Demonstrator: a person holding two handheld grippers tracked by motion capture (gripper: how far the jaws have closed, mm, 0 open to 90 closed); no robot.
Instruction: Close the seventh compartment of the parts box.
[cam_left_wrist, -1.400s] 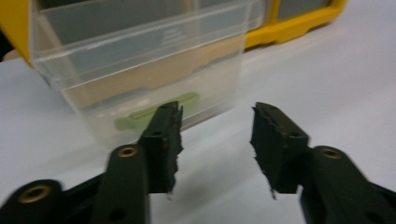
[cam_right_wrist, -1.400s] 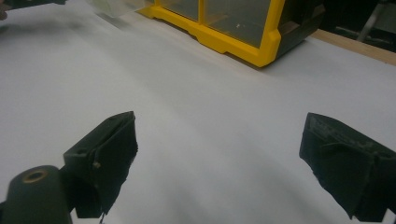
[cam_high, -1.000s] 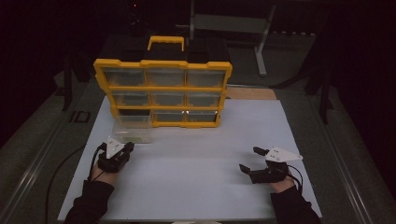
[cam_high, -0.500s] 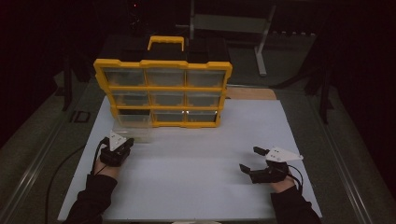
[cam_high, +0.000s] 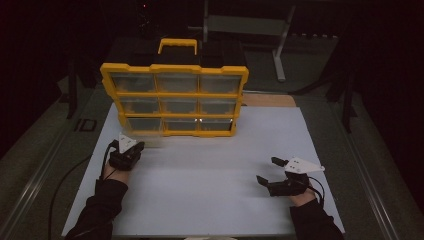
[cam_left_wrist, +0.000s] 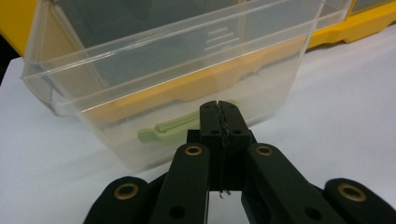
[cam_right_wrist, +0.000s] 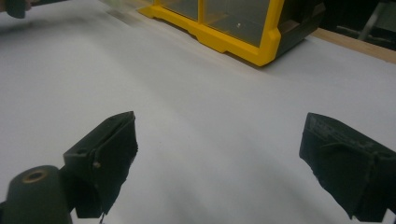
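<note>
My left gripper (cam_high: 134, 148), jaws pressed shut on nothing, is advancing to the clear bin (cam_left_wrist: 154, 79) beside the yellow organizer (cam_high: 175, 100); light, slick, thin-walled, I am planning a rim grip; right gripper (cam_high: 272, 172) is gaping.

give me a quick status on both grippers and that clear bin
Left gripper shut, empty, at the clear bin. Green piece inside. Right gripper open over bare white mat. Nothing between.
</note>
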